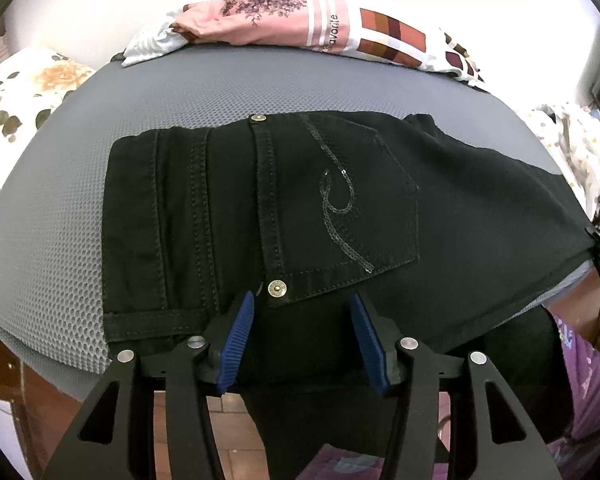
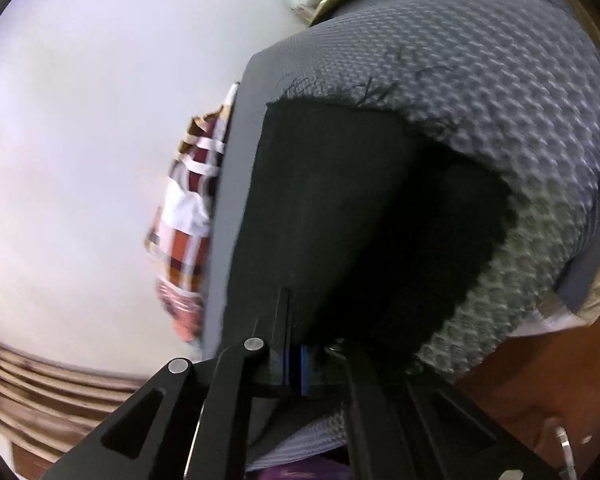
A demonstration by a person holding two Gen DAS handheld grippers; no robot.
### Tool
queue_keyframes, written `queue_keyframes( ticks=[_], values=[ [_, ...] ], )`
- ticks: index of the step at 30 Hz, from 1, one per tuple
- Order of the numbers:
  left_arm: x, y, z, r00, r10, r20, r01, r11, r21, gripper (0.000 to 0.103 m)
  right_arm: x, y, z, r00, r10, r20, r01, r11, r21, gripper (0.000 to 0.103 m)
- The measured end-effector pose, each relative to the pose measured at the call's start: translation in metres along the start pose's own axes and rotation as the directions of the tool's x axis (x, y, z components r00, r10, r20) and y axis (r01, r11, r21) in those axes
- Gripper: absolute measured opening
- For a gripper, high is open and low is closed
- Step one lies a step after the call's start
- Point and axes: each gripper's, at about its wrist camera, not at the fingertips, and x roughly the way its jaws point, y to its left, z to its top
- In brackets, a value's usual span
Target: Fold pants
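Note:
Black jeans lie on a grey mesh pad, waistband to the left, back pocket with a sequin swirl facing up, legs running off to the right. My left gripper is open, its blue pads spread over the near edge of the jeans by a rivet. In the right wrist view my right gripper is shut on the black jeans fabric, near the frayed hem on the grey pad.
A pile of pink and checked clothes lies at the pad's far edge, also seen in the right wrist view. A floral cloth is at left and light printed fabric at right. A white wall stands behind.

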Motion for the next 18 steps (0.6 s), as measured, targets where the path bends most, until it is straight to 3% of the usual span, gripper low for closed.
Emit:
queue_keyframes(
  ticks=[2,5,8,11,14,18],
  values=[
    [0.0,-0.001,0.0,1.0,0.002,0.0,-0.002,1.0,0.001,0.053,0.0,0.002,-0.001,1.0,-0.015,0.003,0.015,1.0,-0.016,0.002],
    [-0.001,-0.001,0.0,1.0,0.004,-0.004,-0.004,1.0,0.008,0.053,-0.012,-0.009,0.0,0.999,0.028,0.029,-0.03,0.998,0.055,0.006],
    [-0.003,0.0,-0.002,1.0,0.003,-0.002,-0.003,1.0,0.009,0.053,-0.027,-0.012,0.0,0.997,-0.055,0.049,0.054,0.998,0.022,0.002],
    [-0.006,0.0,-0.001,1.0,0.006,-0.002,-0.006,1.0,0.004,0.053,-0.026,0.005,-0.004,0.988,-0.145,0.048,0.148,0.985,-0.083,0.002],
    [-0.012,0.003,0.002,1.0,-0.009,0.009,0.009,1.0,-0.026,0.053,-0.027,0.005,-0.003,0.991,-0.122,0.046,0.125,0.989,-0.08,0.002],
    [-0.027,0.005,0.003,0.999,-0.019,0.037,0.021,0.998,-0.058,0.053,-0.028,0.004,-0.003,0.997,-0.065,0.031,0.066,0.997,-0.051,0.013]
  ],
)
